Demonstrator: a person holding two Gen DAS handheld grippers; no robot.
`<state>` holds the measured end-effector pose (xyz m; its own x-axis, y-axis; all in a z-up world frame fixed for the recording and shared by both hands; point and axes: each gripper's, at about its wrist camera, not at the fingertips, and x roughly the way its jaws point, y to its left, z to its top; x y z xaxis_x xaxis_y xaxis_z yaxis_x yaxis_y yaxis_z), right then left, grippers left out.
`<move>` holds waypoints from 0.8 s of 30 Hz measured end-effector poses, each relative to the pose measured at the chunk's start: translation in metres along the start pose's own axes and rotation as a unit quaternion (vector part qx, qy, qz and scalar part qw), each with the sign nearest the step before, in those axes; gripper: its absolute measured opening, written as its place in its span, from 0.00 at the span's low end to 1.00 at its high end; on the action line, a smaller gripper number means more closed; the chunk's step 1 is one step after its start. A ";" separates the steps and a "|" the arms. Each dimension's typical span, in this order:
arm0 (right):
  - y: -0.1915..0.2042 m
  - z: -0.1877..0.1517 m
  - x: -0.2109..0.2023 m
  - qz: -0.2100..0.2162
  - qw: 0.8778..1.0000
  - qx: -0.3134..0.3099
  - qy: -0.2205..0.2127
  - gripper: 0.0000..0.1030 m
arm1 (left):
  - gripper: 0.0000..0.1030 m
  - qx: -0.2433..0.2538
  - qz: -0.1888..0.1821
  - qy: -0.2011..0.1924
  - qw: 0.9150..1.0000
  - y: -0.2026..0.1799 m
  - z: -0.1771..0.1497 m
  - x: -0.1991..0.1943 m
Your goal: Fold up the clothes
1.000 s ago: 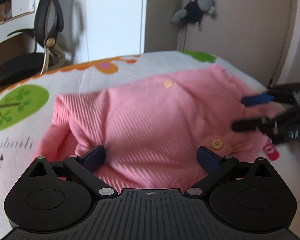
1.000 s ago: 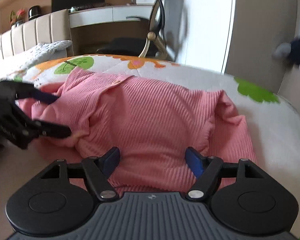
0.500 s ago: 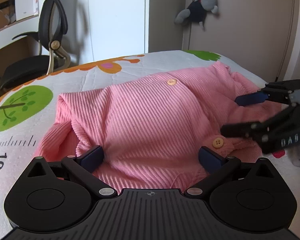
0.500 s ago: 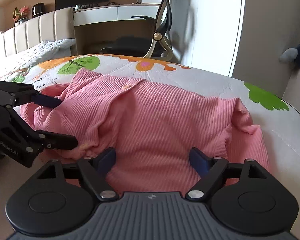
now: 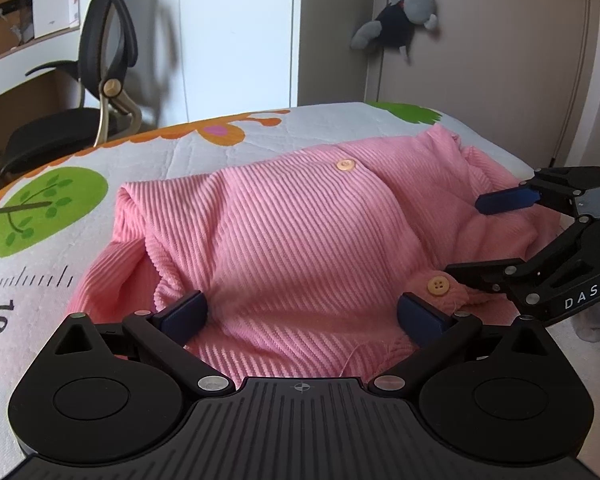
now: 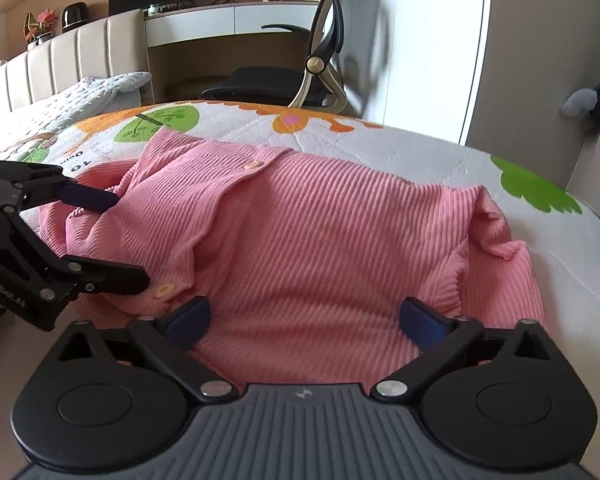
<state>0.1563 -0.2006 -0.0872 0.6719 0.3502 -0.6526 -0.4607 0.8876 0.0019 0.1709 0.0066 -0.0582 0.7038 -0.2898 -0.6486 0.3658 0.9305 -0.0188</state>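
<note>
Left gripper (image 5: 302, 316) and right gripper (image 6: 306, 318): jaws spread, pink cardigan (image 5: 300, 240) between them, on bed (image 5: 100, 160).

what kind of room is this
Most likely a bedroom that doubles as a study: a padded headboard stands behind the printed mattress where the pink cardigan lies, with a desk and office chair beyond.

One pink cardigan (image 5: 300, 240); two buttons (image 5: 438, 286) visible; two grippers (image 5: 300, 314); one office chair (image 5: 100, 92); one plush toy (image 5: 400, 20)
</note>
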 end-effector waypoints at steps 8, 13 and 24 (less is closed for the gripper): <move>-0.001 -0.002 0.000 0.005 1.000 0.000 0.004 1.00 | 1.00 -0.025 0.016 -0.011 0.999 0.017 -0.007 -0.020; 0.001 -0.003 -0.001 0.001 1.000 -0.003 -0.001 1.00 | 1.00 -0.073 0.072 -0.045 0.994 0.055 -0.015 -0.051; 0.034 0.034 -0.040 -0.022 0.992 -0.049 -0.116 1.00 | 0.54 -0.094 0.103 -0.011 0.990 0.077 -0.022 -0.031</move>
<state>0.1337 -0.1741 -0.0349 0.8028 0.3809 -0.4586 -0.4744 0.8741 -0.1044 0.1639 0.0921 -0.0563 0.7659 -0.0917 -0.6364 0.0941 0.9951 -0.0302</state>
